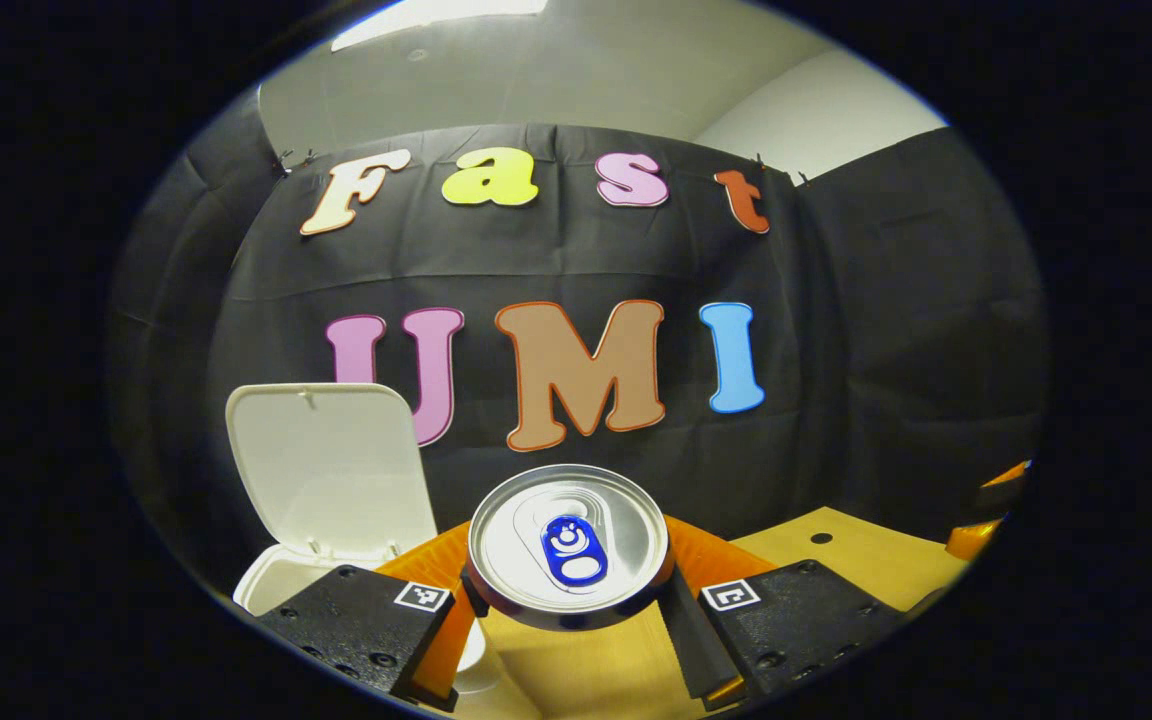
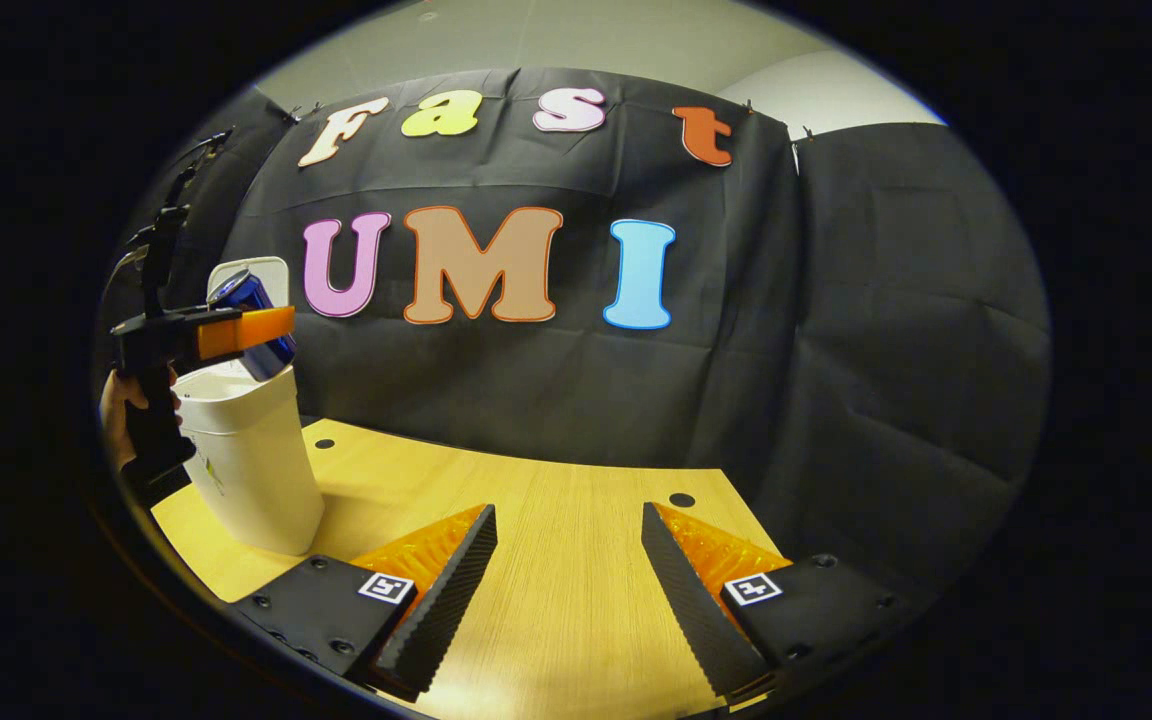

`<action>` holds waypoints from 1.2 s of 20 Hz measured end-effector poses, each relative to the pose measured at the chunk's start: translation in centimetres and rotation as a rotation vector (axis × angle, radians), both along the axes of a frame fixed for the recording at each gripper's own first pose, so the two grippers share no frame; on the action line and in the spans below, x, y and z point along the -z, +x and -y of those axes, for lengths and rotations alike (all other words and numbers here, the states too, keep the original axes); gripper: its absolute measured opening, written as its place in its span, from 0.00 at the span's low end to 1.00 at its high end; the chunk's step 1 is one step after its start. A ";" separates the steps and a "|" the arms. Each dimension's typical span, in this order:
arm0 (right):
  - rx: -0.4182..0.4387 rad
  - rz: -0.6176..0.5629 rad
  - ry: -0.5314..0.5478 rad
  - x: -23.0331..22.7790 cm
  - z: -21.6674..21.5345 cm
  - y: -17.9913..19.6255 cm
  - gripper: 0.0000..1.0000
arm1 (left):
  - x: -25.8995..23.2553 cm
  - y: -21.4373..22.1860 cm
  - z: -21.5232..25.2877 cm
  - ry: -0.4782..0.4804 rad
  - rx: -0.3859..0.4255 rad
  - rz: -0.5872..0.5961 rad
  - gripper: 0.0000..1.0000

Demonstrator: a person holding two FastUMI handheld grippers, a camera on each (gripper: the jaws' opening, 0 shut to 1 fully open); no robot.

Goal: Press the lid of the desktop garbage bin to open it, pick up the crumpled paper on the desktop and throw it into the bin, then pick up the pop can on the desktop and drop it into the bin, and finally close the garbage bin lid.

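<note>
The pop can (image 1: 568, 545), silver-topped with a blue tab, sits between my left gripper's (image 1: 571, 605) fingers, which press on its sides. In the right gripper view the same left gripper (image 2: 246, 335) holds the blue can (image 2: 254, 320) tilted just above the rim of the white garbage bin (image 2: 251, 460). The bin's lid (image 1: 328, 470) stands open and upright, to the left of the can in the left gripper view. My right gripper (image 2: 566, 560) hangs open over the wooden desktop (image 2: 556, 600), with nothing between its fingers. I cannot see inside the bin.
The bin stands near the desktop's left edge in the right gripper view. A hand (image 2: 121, 415) holds the left gripper's handle beside the bin. Two small round holes (image 2: 681, 499) mark the desktop near the black cloth wall behind it.
</note>
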State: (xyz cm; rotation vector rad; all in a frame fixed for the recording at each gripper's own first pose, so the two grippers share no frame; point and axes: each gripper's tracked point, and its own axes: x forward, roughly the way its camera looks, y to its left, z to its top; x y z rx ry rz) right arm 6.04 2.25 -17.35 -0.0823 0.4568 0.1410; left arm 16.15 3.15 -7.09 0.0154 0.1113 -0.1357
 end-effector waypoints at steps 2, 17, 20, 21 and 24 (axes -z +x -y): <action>-0.008 -0.003 0.004 0.3 -0.4 0.1 0.97 | -0.2 0.3 -2.0 0.026 -0.039 0.006 0.76; -0.057 -0.013 0.005 1.4 -3.4 0.3 0.97 | 4.1 -0.5 -15.0 0.106 -0.355 -0.130 0.78; -0.054 -0.014 0.005 1.5 -3.6 0.3 0.97 | 3.1 -0.5 -15.2 0.115 -0.360 -0.100 0.90; -0.055 -0.013 0.004 1.5 -3.6 0.2 0.97 | 2.9 -0.3 -15.2 0.117 -0.358 -0.090 0.95; -0.056 -0.007 0.003 1.3 -3.8 0.2 0.97 | 1.5 -0.3 -15.2 0.122 -0.356 -0.062 0.94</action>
